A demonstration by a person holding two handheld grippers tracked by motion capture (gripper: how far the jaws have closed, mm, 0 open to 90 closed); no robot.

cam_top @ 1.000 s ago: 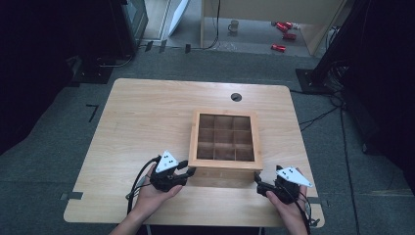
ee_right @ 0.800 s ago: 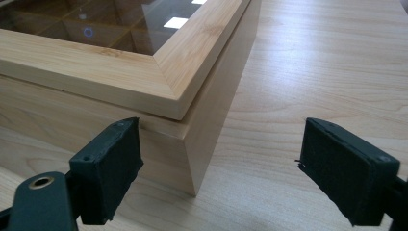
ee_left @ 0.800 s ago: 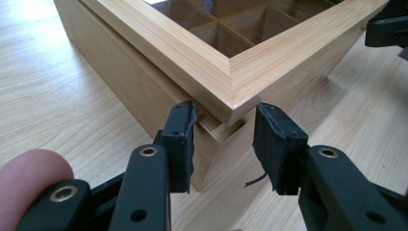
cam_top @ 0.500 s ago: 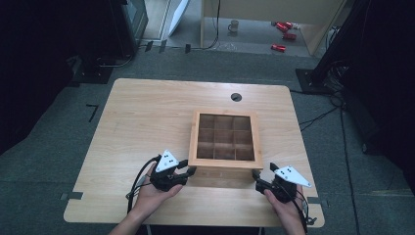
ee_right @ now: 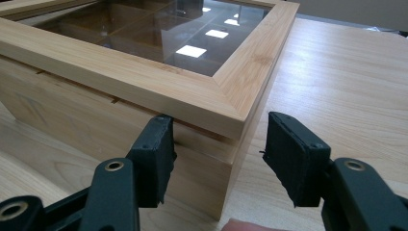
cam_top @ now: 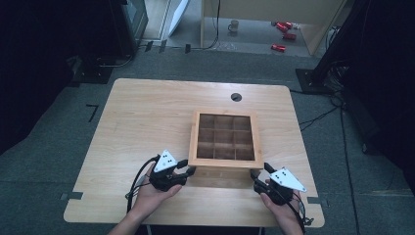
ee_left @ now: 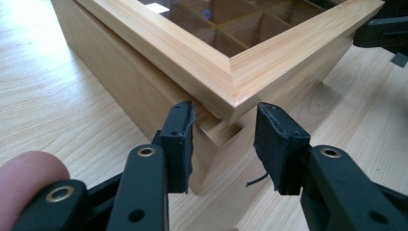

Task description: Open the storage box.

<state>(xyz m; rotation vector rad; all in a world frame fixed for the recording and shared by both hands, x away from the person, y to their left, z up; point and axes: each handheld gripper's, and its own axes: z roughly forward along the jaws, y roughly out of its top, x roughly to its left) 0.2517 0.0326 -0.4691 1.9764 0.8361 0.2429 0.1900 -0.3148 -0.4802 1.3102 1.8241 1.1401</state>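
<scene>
Currently, left gripper (ee_left: 223, 144) is clamped on one near corner of the wooden box (cam_top: 224, 138); right gripper (ee_right: 219, 159), jaws just closing, straddles the other corner unclamped.

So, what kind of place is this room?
Probably a lab or workshop: a bare wooden table stands on grey carpet, cables trail across the floor, and dark equipment lines the sides.

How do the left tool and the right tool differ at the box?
The left tool is at the box's near left corner, the right tool at its near right. The left tool seems shut on the box; the right tool's jaws have just been closing, one pad apart. Both straddle a corner.
</scene>
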